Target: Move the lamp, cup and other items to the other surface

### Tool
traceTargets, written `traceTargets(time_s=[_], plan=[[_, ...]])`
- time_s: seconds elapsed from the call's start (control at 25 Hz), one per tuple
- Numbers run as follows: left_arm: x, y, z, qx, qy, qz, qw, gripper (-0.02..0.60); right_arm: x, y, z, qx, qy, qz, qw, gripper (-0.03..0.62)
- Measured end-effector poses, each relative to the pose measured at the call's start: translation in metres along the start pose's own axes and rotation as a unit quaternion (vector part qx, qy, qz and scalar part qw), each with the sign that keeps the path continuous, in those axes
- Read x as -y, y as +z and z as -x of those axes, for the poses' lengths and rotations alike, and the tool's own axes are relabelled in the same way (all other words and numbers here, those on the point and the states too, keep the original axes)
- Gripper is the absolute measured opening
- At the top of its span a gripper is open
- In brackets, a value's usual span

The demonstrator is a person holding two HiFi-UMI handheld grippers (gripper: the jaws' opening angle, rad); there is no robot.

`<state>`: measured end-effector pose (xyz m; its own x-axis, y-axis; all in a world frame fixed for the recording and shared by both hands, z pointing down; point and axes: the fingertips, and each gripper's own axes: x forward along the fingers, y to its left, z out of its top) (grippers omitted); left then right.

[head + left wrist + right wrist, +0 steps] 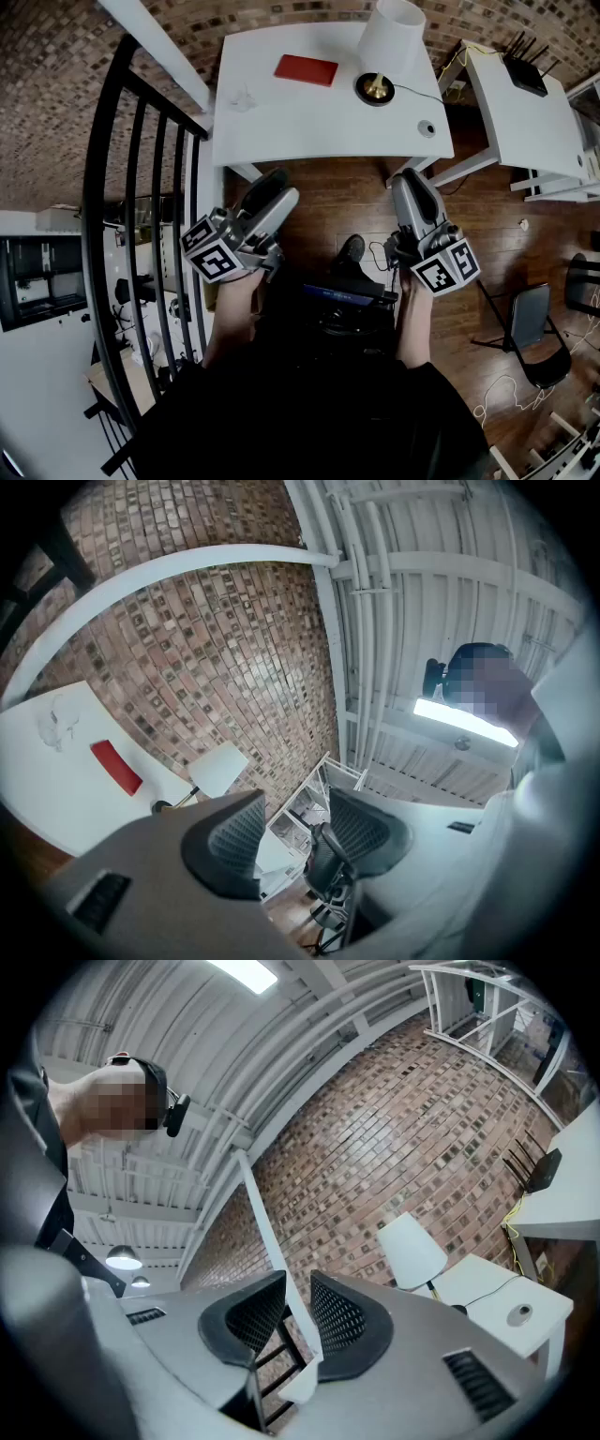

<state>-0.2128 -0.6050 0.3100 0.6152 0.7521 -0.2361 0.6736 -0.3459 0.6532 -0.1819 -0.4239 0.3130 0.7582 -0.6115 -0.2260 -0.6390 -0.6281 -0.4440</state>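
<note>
A white table [309, 122] stands ahead of me in the head view. On it are a lamp [389, 42] with a white shade, a flat red item [306, 69], a clear glass cup [242, 97] and a small round grey item [427, 128]. My left gripper [279, 187] and right gripper [410, 180] hover short of the table's near edge, both pointing toward it. Both are open and hold nothing; the left jaws stand wider. The left gripper view shows the lamp [218, 769], red item [116, 766] and cup [56, 726]. The right gripper view shows the lamp [412, 1251].
A second white table [525, 122] at the right carries a black router [525, 75]. A black stair railing [141, 234] runs along my left. A dark folding chair [534, 328] stands at the right on the wood floor. Brick wall behind the tables.
</note>
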Motion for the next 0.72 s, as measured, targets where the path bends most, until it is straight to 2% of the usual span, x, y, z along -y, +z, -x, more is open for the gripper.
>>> traceTargets(time_s=[0.2, 0.4, 0.52, 0.72], plan=[[-0.002, -0.015, -0.067, -0.006, 0.01, 0.001, 0.9999, 0.225, 0.061, 0.036, 0.009, 0.003, -0.007, -0.001, 1.0, 0.115], [-0.004, -0.03, -0.115, -0.019, 0.024, -0.01, 0.9995, 0.22, 0.106, 0.054, 0.017, 0.002, -0.005, -0.005, 1.0, 0.115], [-0.003, -0.039, -0.135, -0.03, 0.03, -0.017, 0.9989, 0.219, 0.126, 0.06, 0.021, 0.001, -0.004, -0.007, 1.0, 0.115], [-0.007, -0.039, -0.159, -0.024, 0.029, -0.014, 0.9992, 0.219, 0.142, 0.069, 0.021, -0.002, -0.001, 0.002, 1.0, 0.115]])
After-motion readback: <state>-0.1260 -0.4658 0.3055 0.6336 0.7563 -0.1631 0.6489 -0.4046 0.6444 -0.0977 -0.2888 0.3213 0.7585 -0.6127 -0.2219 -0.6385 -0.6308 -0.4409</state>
